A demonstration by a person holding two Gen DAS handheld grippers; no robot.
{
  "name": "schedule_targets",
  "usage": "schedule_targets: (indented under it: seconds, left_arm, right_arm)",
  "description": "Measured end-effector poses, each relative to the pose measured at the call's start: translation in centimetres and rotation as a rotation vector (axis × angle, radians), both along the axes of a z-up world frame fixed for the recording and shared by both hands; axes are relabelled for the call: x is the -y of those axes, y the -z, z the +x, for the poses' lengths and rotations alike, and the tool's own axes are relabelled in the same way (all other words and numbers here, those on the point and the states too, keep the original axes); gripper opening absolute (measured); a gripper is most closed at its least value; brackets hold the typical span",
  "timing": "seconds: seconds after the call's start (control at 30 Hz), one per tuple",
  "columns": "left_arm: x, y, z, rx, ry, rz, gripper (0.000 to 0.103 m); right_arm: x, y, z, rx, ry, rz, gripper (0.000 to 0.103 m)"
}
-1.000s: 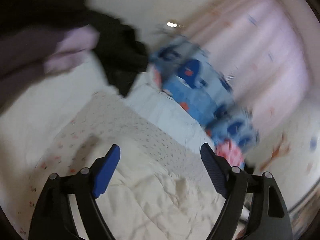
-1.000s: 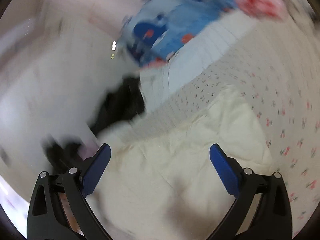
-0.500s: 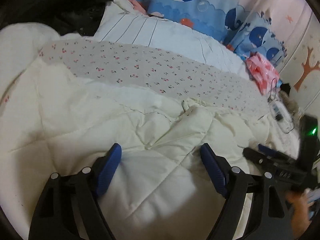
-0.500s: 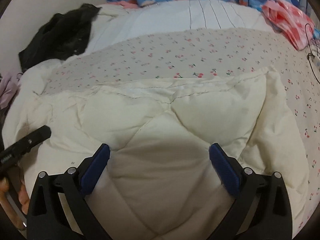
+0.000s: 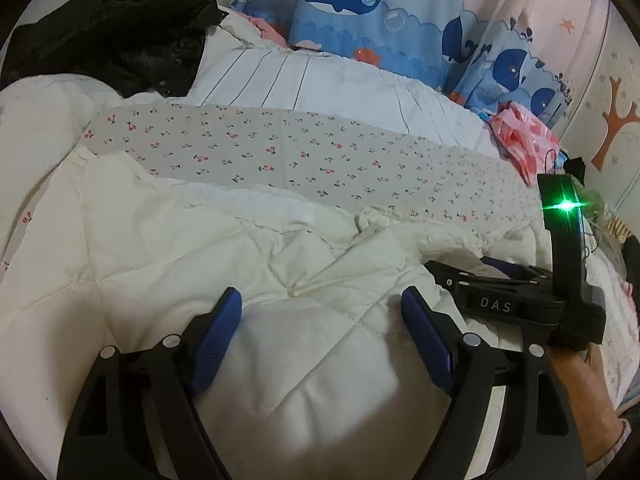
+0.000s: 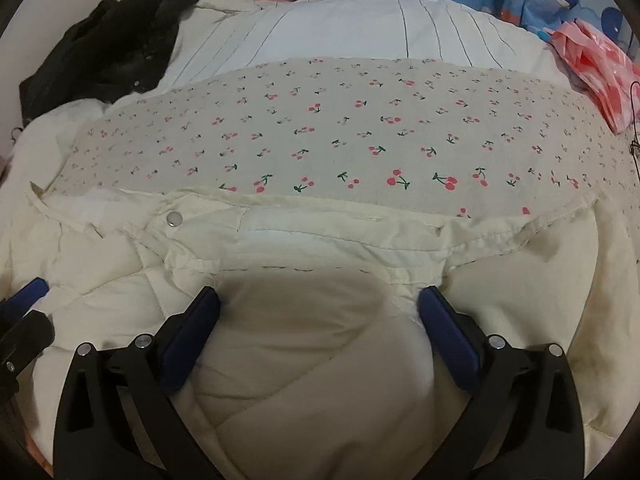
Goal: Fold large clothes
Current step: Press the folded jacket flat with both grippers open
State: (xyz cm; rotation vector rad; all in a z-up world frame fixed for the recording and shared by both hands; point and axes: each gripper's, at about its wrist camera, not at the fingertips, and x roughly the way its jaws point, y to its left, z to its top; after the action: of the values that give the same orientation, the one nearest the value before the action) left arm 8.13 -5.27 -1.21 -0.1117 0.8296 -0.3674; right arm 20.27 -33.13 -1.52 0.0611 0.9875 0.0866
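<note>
A cream quilted jacket [image 5: 192,264] lies spread on the bed, its upper edge with a metal snap [image 6: 173,219] against the cherry-print sheet [image 5: 280,148]. My left gripper [image 5: 322,300] stands open low over the jacket's padded body, fabric bulging between the blue pads without being pinched. My right gripper [image 6: 320,295] is open too, tips down on the jacket just below its stitched top band. In the left wrist view the right gripper [image 5: 460,266] rests on the jacket to the right, a hand behind it. A blue pad [image 6: 28,292] of the left gripper shows at the right wrist view's left edge.
A black garment [image 5: 112,28] is heaped at the far left. Behind the sheet lie a white striped duvet [image 5: 320,80] and whale-print pillows [image 5: 380,28]. A pink plastic bag [image 5: 524,136] and a cable sit at the far right, by a wall.
Both grippers swung down from a blurred high view onto the jacket. In the last half second the right one closed in on the top band; the left stayed put. Jaws unchanged.
</note>
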Motion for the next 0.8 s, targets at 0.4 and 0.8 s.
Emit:
schedule_targets:
  seconds: [0.4,0.8]
  left_arm:
    - [0.2,-0.1,-0.4,0.031,-0.003,0.030,0.079]
    - [0.8,-0.1,-0.9,0.065,-0.004,0.064,0.079]
  right_arm:
    - [7.1,-3.3,-0.9,0.076,0.135,0.013,0.096]
    - [11.8,-4.8,-3.2,0.095,0.177,0.136,0.096]
